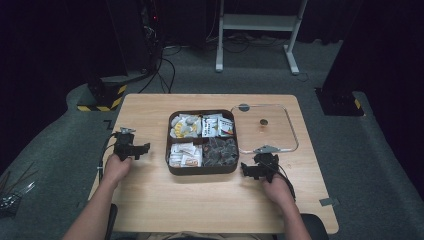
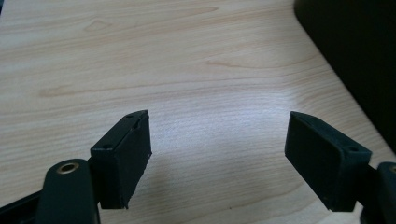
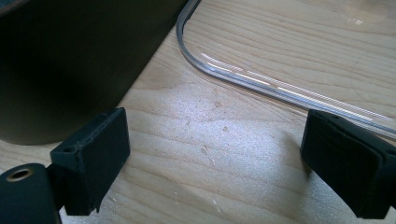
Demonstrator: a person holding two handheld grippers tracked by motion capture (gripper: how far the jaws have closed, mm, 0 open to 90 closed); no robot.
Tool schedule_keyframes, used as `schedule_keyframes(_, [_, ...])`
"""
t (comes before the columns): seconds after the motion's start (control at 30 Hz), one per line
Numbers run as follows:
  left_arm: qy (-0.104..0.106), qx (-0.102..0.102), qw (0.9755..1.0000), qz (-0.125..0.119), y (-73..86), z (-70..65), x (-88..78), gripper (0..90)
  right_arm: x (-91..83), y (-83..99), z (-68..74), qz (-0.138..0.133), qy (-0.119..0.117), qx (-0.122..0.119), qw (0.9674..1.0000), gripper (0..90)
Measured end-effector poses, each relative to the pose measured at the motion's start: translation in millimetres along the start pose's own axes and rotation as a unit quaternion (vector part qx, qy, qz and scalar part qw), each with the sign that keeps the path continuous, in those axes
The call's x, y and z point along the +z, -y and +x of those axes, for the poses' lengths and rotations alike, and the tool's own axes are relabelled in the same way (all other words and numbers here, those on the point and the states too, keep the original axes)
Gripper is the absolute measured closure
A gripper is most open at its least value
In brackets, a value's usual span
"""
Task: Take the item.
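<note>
Clear lid beside the open snack tray; right gripper nearest to it.

The clear lid (image 1: pixel 265 129) lies flat on the table (image 1: pixel 210 200), touching the tray (image 1: pixel 201 169) on its right. Right gripper (image 1: pixel 257 167), jaws wide and empty, sits at the lid's near edge; left gripper (image 1: pixel 131 146), wide and empty, rests left of the tray. Four compartments hold wrapped snacks.
</note>
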State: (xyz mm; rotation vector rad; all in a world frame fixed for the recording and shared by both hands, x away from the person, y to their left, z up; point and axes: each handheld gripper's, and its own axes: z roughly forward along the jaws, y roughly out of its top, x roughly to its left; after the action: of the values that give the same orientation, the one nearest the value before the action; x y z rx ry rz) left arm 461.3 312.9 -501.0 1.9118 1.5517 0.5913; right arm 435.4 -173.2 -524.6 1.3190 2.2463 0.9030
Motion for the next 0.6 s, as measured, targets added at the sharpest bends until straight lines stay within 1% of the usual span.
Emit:
schedule_keyframes(0.07, [0.015,-0.007,0.9998,-0.007,-3.2,0.1,-2.8,21.7,0.0,0.0,0.0,0.0,0.0,0.0,1.0,8.1])
schedule_keyframes(0.1, [0.037,-0.01,0.9992,-0.012,-4.6,1.0,-5.1,19.7,0.0,0.0,0.0,0.0,0.0,0.0,1.0,8.1])
schedule_keyframes(0.13, [0.037,-0.01,0.9992,-0.012,-4.6,1.0,-5.1,17.0,0.0,0.0,0.0,0.0,0.0,0.0,1.0,8.1])
schedule_keyframes(0.17, [0.041,-0.012,0.999,-0.014,-5.0,0.9,-6.0,17.0,0.0,0.0,0.0,0.0,0.0,0.0,1.0,8.1])
schedule_keyframes(0.23, [0.038,-0.011,0.9991,-0.017,-6.6,0.7,-7.6,18.7,0.0,0.0,0.0,0.0,0.0,0.0,1.0,8.1])
schedule_keyframes(0.3, [0.051,-0.006,0.9985,-0.017,-7.8,1.3,-9.7,19.3,0.0,0.0,0.0,0.0,0.0,0.0,1.0,8.1])
schedule_keyframes(0.33, [0.063,-0.002,0.9978,-0.019,-8.4,1.4,-11.1,18.9,0.0,0.0,0.0,0.0,0.0,0.0,1.0,8.1])
schedule_keyframes(0.37, [0.066,0.004,0.9974,-0.027,-9.2,0.4,-14.1,21.6,0.0,0.0,0.0,0.0,0.0,0.0,1.0,8.1])
schedule_keyframes(0.4, [0.066,0.004,0.9974,-0.027,-9.2,0.4,-14.1,26.0,0.0,0.0,0.0,0.0,0.0,0.0,1.0,8.1])
schedule_keyframes(0.43, [0.062,0.007,0.9977,-0.028,-9.7,-0.2,-15.1,26.0,0.1,-0.1,0.0,0.0,0.0,0.0,1.0,8.1])
schedule_keyframes(0.47, [0.062,0.016,0.9977,-0.022,-11.8,-0.2,-15.4,27.4,0.1,-0.1,0.0,0.0,0.0,0.0,1.0,8.1])
schedule_keyframes(0.5, [0.059,0.027,0.9977,-0.017,-15.4,-1.2,-15.7,26.2,0.1,-0.1,-0.1,0.0,0.0,0.0,1.0,8.1])
schedule_keyframes(0.6, [0.064,0.029,0.9973,-0.019,-18.2,-3.6,-16.2,26.1,0.1,-0.1,-0.1,0.0,0.0,0.0,1.0,8.1])
